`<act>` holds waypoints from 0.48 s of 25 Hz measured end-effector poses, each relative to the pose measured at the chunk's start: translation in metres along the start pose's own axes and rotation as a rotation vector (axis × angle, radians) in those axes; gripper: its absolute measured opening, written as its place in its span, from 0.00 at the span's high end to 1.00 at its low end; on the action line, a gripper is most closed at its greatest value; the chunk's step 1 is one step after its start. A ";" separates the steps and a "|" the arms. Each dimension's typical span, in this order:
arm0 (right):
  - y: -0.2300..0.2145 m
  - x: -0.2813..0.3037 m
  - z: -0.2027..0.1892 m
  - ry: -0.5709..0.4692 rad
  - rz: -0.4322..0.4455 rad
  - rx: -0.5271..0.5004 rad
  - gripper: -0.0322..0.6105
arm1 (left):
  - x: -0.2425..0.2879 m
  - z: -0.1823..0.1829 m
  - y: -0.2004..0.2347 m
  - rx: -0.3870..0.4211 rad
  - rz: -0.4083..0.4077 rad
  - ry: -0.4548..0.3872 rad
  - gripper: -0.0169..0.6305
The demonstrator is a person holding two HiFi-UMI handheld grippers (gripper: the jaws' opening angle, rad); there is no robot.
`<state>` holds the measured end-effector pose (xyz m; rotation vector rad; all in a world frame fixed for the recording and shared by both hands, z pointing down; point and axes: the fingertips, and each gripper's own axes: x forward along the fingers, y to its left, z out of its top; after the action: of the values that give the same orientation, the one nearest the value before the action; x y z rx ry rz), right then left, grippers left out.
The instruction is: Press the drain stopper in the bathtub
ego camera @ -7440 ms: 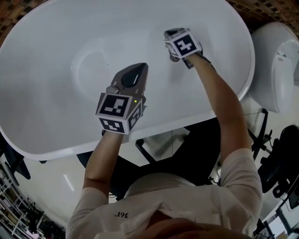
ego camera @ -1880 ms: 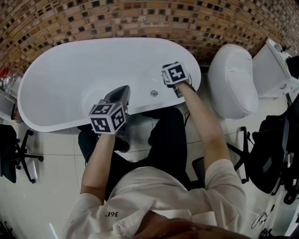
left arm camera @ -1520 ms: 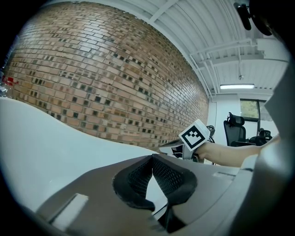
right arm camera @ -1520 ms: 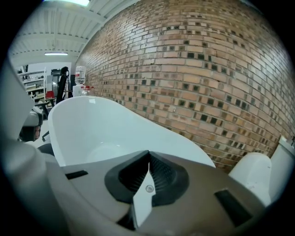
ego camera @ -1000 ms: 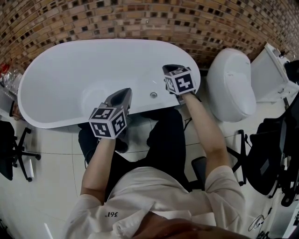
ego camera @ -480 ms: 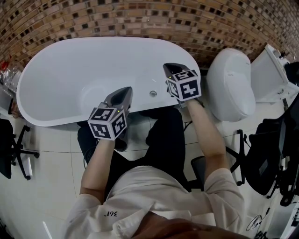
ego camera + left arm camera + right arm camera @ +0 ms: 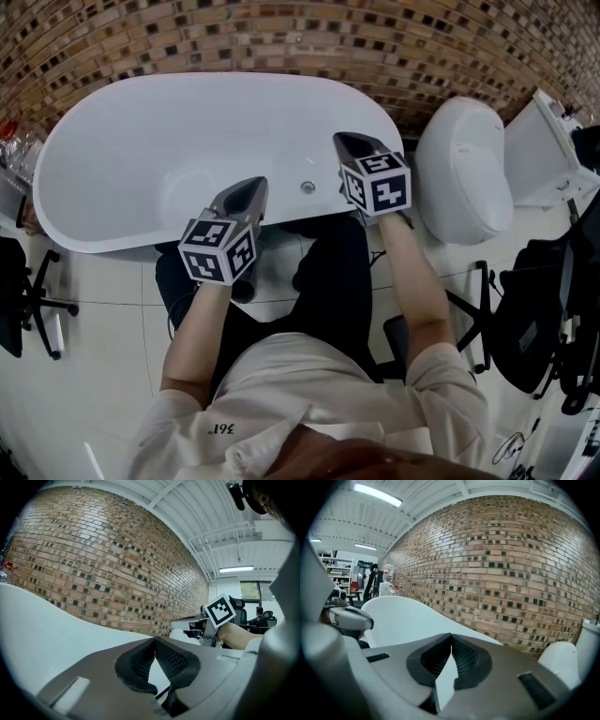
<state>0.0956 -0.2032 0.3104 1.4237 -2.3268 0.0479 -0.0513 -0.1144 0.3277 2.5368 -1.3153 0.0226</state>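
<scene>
The white oval bathtub (image 7: 103,112) fills the upper head view. Its small round metal drain stopper (image 7: 307,187) shows on the tub floor near the front rim, uncovered. My left gripper (image 7: 251,184) hangs above the front rim, left of the stopper and shut, with nothing held. My right gripper (image 7: 348,141) is right of the stopper near the tub's right end, also shut and holding nothing. In the left gripper view the left gripper (image 7: 154,640) has its jaws meeting at the tips. The right gripper (image 7: 451,634) looks the same in its own view.
A brick wall (image 7: 281,37) runs behind the tub. A white toilet (image 7: 464,169) with its tank (image 7: 553,150) stands right of the tub. Dark chairs and bags stand at the right (image 7: 544,309) and left (image 7: 19,291) on the white tiled floor.
The view has pulled back and up from the tub. My right gripper, earlier down inside the tub over the drain, has lifted clear and drifted right; the stopper now shows.
</scene>
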 end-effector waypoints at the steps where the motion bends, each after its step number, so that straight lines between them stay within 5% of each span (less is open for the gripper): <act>1: 0.001 -0.003 0.000 -0.007 -0.002 0.006 0.94 | 0.000 0.000 0.000 0.001 0.001 0.001 0.96; 12: 0.008 -0.021 0.004 -0.068 -0.013 0.024 0.94 | -0.001 0.000 0.002 0.014 0.015 0.006 0.96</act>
<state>0.0959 -0.1822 0.3003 1.4741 -2.3788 0.0235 -0.0536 -0.1152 0.3282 2.5370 -1.3364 0.0427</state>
